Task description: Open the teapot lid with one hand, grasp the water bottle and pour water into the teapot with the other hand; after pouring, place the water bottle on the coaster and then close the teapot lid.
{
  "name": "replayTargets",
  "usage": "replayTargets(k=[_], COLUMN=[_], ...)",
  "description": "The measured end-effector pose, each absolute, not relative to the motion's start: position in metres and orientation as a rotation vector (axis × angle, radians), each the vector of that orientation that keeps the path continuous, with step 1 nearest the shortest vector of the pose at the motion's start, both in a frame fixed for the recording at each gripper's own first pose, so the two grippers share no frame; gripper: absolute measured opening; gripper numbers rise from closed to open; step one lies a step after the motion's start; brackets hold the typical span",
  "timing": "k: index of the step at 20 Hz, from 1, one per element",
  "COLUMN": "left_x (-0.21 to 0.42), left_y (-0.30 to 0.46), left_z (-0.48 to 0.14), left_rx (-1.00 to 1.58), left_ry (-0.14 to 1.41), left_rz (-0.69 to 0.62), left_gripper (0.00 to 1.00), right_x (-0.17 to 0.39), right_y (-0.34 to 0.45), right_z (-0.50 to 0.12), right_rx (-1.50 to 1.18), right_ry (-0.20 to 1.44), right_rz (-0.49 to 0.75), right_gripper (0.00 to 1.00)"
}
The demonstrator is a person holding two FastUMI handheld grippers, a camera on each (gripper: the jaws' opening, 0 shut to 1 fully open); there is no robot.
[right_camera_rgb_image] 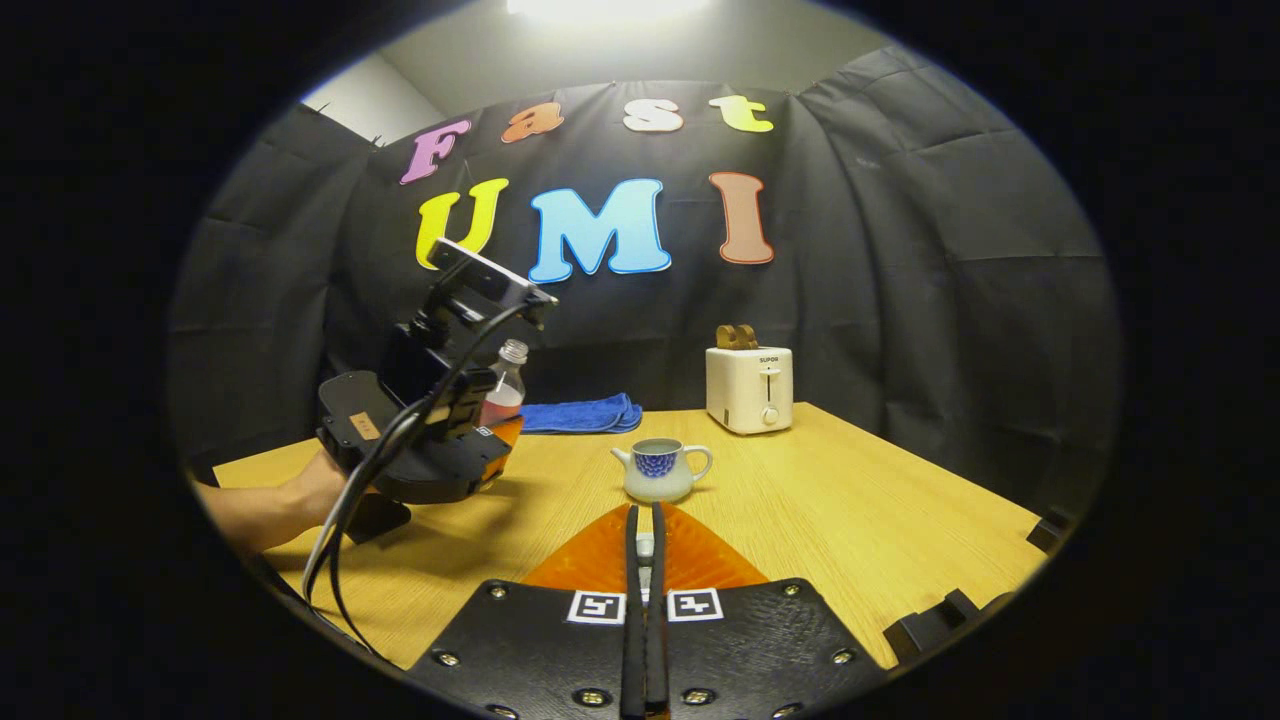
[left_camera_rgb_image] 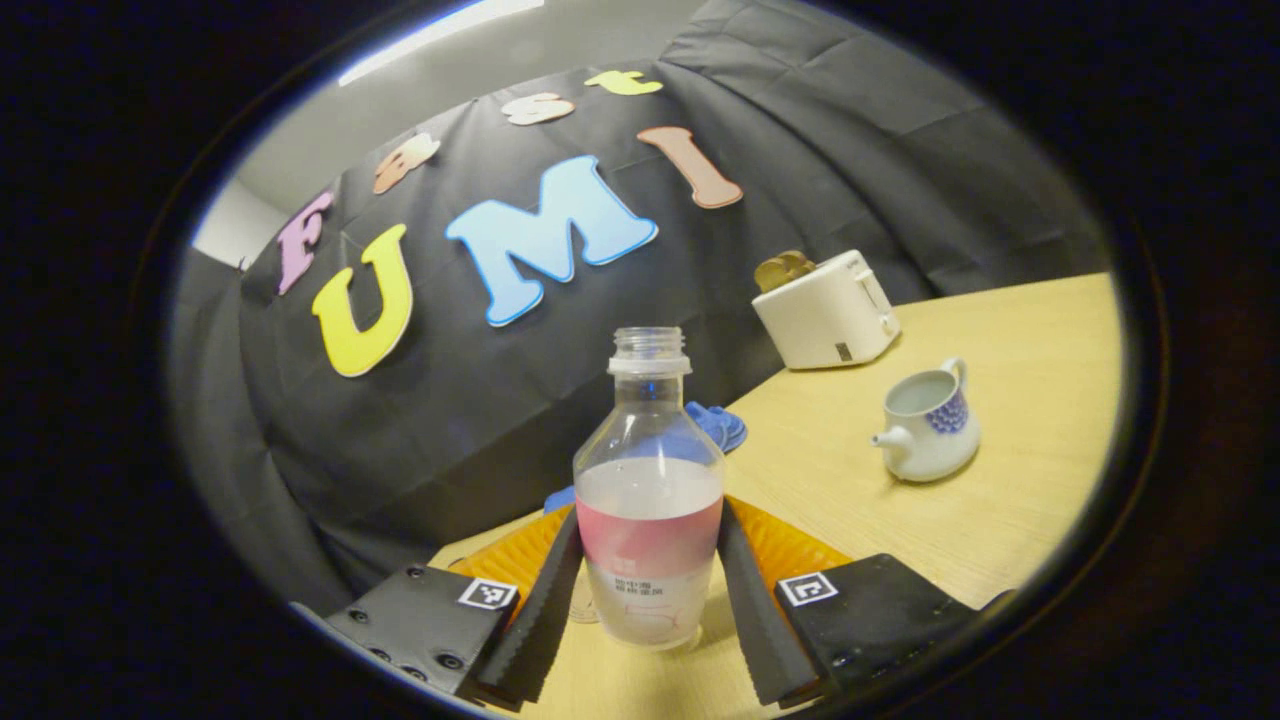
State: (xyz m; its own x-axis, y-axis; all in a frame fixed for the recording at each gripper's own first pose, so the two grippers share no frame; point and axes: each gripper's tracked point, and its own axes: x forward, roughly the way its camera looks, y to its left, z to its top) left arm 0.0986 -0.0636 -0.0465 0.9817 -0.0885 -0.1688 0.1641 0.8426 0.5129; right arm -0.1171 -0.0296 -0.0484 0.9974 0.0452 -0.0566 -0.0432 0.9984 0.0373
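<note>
Left gripper view: table (left_camera_rgb_image: 1000,520) runs ahead and to the right of the fingers, wooden top.
Toaster (left_camera_rgb_image: 828,310): far ahead-right of the left gripper (left_camera_rgb_image: 648,590), by the booth wall, bread showing in the slot. In the right gripper view it sits beyond the teapot (right_camera_rgb_image: 660,470), a bit right.
Cloth (right_camera_rgb_image: 580,413): blue, folded, behind the water bottle (left_camera_rgb_image: 648,500) as the left tool looks at it.
Water bottle: upright btwn the left gripper's two fingers, cap off, approx half full. Fingers sit close on both sides of the label band; whether both actually press the bottle I can't tell.
Teapot: ahead-right of the left tool, well apart from the bottle; straight ahead of the right gripper (right_camera_rgb_image: 645,560). Lid is already off, mouth open.
Right gripper: fingers drawn together with a small pale thing pinched btwn them — prob the lid, too small to be sure.
Step in hand: securing the bottle for the pour. My judgement — grip at the label band, below the waterline; lift straight, keep the neck up, tilt only once it's over the open mouth; keep the right tool back from the pot.
Coaster: can't pick one out w/ certainty.
Writing: toaster front carries the brand SUPOR. Bottle label has small print — not legible.
</note>
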Motion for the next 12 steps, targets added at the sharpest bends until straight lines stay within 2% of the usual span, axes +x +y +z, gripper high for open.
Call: replayTargets(k=[12], left_x=[0.112], left_y=[-0.106], left_z=[-0.069], left_rx=[0.925], left_ry=[0.171], left_rz=[-0.193], left_gripper=[0.86], right_x=[-0.128], right_y=[-0.039], right_z=[-0.058], right_rx=[0.018], right_ry=[0.066], right_rz=[0.029], right_gripper=[0.01])
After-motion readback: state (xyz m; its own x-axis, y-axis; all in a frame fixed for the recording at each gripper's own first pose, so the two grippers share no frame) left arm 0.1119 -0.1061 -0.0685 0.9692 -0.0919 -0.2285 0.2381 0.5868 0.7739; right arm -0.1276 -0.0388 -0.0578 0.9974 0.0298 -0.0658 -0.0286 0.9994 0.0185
